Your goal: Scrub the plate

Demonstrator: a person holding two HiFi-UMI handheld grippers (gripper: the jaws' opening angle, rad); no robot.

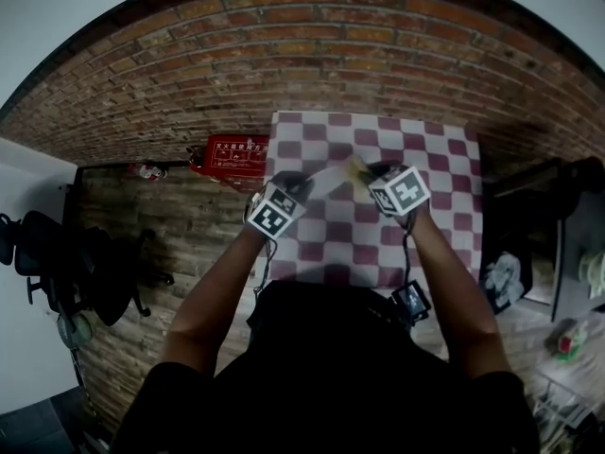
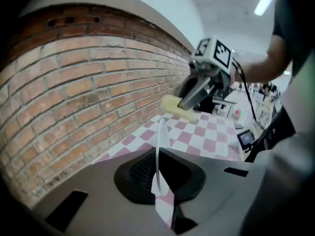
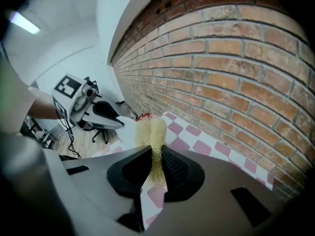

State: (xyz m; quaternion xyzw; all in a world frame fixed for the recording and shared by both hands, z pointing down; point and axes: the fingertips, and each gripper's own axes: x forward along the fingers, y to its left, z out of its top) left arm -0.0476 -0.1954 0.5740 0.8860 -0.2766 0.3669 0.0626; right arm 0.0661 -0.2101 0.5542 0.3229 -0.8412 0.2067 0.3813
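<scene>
My left gripper (image 1: pixel 295 186) is shut on the rim of a white plate (image 1: pixel 327 180) and holds it tilted above the checked table (image 1: pixel 444 197). In the left gripper view the plate (image 2: pixel 158 140) stands edge-on between my jaws (image 2: pixel 159 177). My right gripper (image 1: pixel 377 172) is shut on a yellow scrubbing sponge (image 1: pixel 357 165), just right of the plate's upper edge. The right gripper view has the sponge (image 3: pixel 152 137) pinched between the jaws, with the plate (image 3: pixel 129 132) and left gripper (image 3: pixel 109 118) just beyond it. Whether sponge and plate touch I cannot tell.
A brick wall (image 1: pixel 312 55) runs behind the table. A red box (image 1: pixel 230 151) lies on the floor at the table's left. An office chair (image 1: pixel 85 263) stands far left. Shelves with small items (image 1: pixel 577 339) are at the right.
</scene>
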